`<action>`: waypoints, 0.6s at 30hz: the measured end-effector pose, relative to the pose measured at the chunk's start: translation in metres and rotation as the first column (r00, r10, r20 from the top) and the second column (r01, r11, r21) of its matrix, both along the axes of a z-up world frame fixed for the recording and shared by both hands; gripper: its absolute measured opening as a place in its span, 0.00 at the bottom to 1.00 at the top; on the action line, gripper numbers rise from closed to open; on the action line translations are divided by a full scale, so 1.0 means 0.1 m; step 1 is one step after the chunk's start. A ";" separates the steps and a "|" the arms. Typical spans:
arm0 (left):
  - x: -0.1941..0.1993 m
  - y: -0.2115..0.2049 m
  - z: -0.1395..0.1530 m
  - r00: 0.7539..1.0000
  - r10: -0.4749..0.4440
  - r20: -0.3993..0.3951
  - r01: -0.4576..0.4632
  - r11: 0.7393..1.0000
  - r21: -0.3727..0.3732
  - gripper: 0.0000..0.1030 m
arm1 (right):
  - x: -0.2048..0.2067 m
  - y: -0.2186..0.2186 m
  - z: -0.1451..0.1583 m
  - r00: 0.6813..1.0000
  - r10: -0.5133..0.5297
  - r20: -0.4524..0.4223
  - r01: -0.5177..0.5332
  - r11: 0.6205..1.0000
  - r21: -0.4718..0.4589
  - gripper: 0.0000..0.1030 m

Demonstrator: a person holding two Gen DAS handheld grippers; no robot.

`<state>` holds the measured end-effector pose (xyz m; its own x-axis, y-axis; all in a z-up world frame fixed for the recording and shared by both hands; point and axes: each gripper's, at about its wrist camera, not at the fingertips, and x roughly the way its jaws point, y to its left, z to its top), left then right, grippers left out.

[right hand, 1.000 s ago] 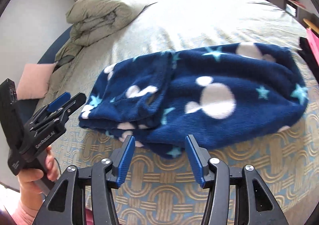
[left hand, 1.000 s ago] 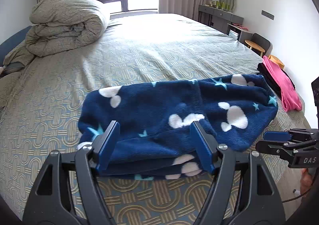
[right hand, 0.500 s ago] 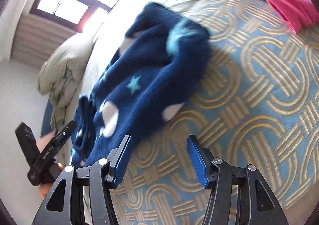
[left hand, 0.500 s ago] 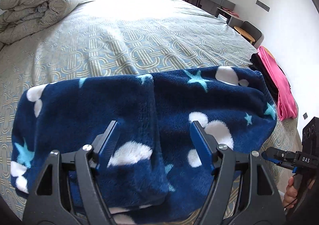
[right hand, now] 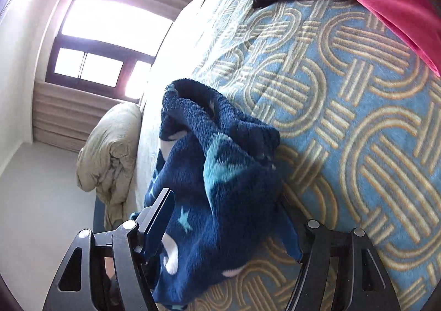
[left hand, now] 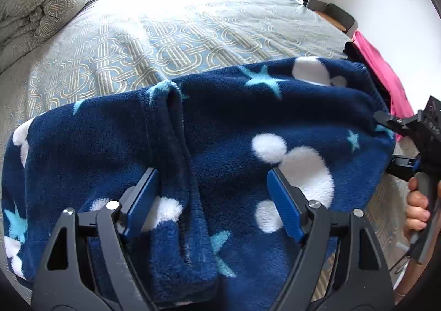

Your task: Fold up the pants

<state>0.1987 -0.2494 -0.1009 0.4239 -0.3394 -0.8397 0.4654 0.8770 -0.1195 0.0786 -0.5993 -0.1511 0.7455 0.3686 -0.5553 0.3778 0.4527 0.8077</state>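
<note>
Lying folded on the patterned bedspread (left hand: 193, 35), the navy fleece pants (left hand: 220, 123) sat between both tongs. The left gripper (left hand: 212, 200), jaws just widened, straddled the middle fold without pinching; the right gripper (right hand: 228, 231), also widening, bracketed the pants' end. No writing was legible.

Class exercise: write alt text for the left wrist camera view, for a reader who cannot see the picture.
The open left gripper hangs over dark blue fleece pants with white blobs and teal stars, lying folded across a patterned bed. At the right edge a hand brings the right gripper to the pants' end, near pink clothing; a rolled duvet lies far left.
</note>
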 end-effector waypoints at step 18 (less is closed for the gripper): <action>-0.12 0.25 0.24 0.993 -0.109 -0.048 0.098 0.978 -0.185 0.78 | 0.14 0.55 0.91 0.987 0.104 0.121 -0.056 0.935 -0.349 0.18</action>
